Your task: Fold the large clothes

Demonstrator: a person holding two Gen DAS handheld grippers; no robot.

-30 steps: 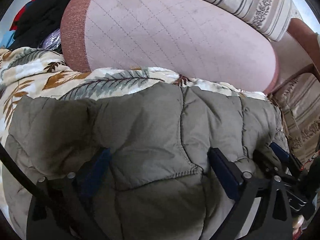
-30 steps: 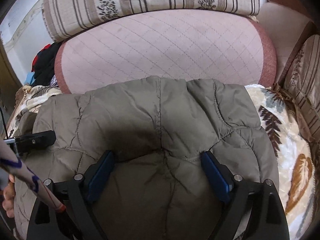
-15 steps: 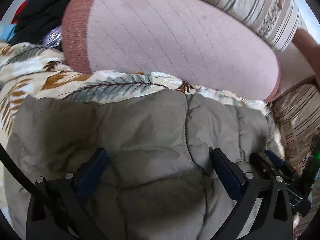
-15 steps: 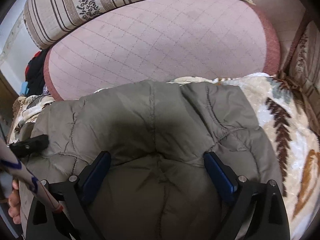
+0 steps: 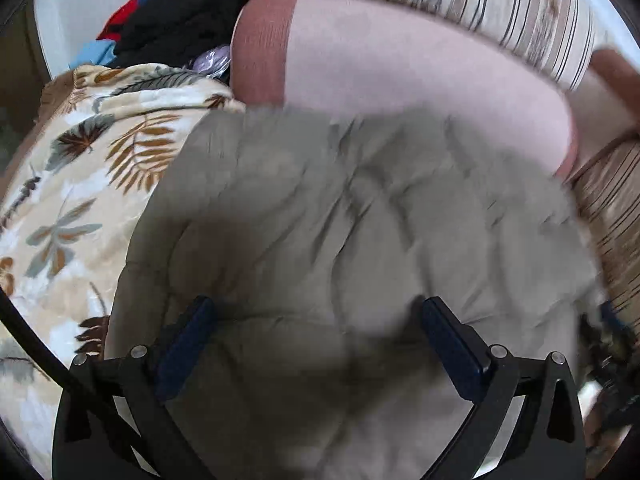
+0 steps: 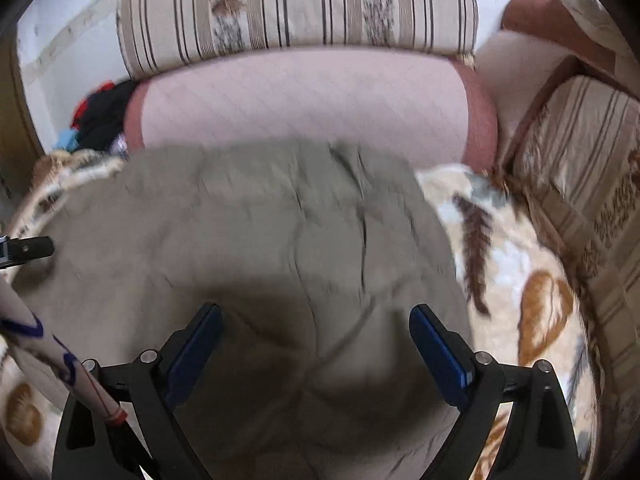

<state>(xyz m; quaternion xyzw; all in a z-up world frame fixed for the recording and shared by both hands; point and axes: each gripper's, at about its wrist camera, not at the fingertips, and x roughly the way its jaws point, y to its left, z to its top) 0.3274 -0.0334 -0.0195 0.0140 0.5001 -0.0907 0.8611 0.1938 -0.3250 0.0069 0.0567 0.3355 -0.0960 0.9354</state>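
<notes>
Left wrist view: your left gripper (image 5: 320, 344) stood with its jaws spread wide over the olive-green quilted padded jacket (image 5: 360, 240), holding nothing. The jacket lay bunched on the cream leaf-patterned fleece blanket (image 5: 80, 200), its far edge against the pink quilted sofa seat cushion (image 5: 420, 80). Judged step: between folds, with the jacket already doubled over and no edge gripped. The next move would call for you to pick a free hem or side edge and close on it; none was clearly marked. Motion blur smeared the jacket's far and right edges. At the right border a dark blurred shape sat, probably the other tool, but you could not confirm it. A heap of black, red and blue clothes (image 5: 168, 20) lay at the back left, contents unreadable.

Right wrist view: your right gripper (image 6: 316, 344) was likewise wide apart above the jacket (image 6: 280, 240), empty. A black tool tip (image 6: 28, 247) entered at the left edge, and a white sleeve with blue marks (image 6: 44, 356) crossed the lower left. The striped beige back cushion (image 6: 300, 4) sat behind. Layers, sleeves and collar could not be told apart; the near hem was cut off below.
</notes>
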